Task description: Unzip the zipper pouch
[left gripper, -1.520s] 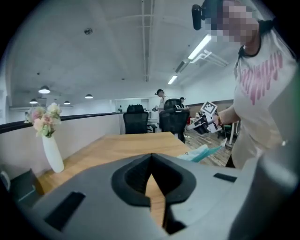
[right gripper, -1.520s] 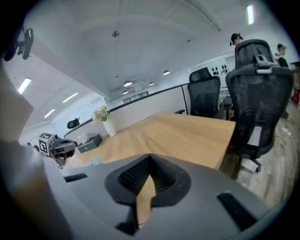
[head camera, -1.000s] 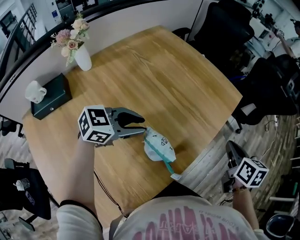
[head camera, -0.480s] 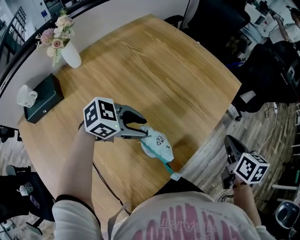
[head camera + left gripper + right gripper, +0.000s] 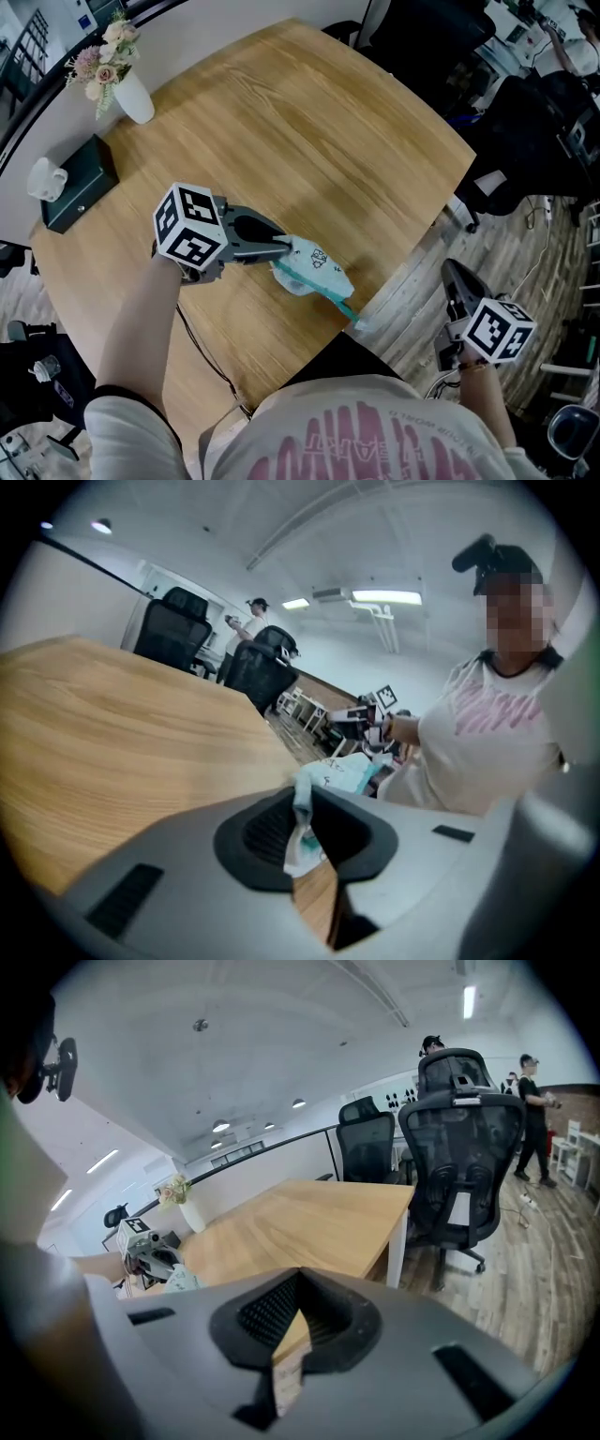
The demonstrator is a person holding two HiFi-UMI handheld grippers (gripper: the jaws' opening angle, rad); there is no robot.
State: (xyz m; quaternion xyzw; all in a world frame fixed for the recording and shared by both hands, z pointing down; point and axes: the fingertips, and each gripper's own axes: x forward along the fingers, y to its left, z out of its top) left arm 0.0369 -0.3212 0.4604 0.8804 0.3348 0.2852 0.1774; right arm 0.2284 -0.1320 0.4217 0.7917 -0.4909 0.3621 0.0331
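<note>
The white zipper pouch (image 5: 314, 267) with a teal zipper strip (image 5: 343, 305) lies near the front edge of the wooden table (image 5: 328, 141). My left gripper (image 5: 286, 247) reaches it from the left. Its jaws are closing, and the pouch's left end is pinched between them. The left gripper view shows white and teal fabric (image 5: 302, 832) squeezed between the pads of that gripper (image 5: 305, 803). My right gripper (image 5: 452, 274) is shut and holds nothing. It hangs off the table to the right, above the floor. In the right gripper view the closed gripper (image 5: 298, 1283) faces the table, with the pouch (image 5: 183, 1279) far left.
A white vase of flowers (image 5: 131, 94) and a dark green box (image 5: 80, 187) with a white cup (image 5: 45, 178) stand at the table's far left. Black office chairs (image 5: 534, 131) stand off the right edge. A cable (image 5: 202, 352) runs under my left arm.
The left gripper's jaws, wide apart around the pouch's left end before, have closed onto it. The right gripper has stayed shut beside the table.
</note>
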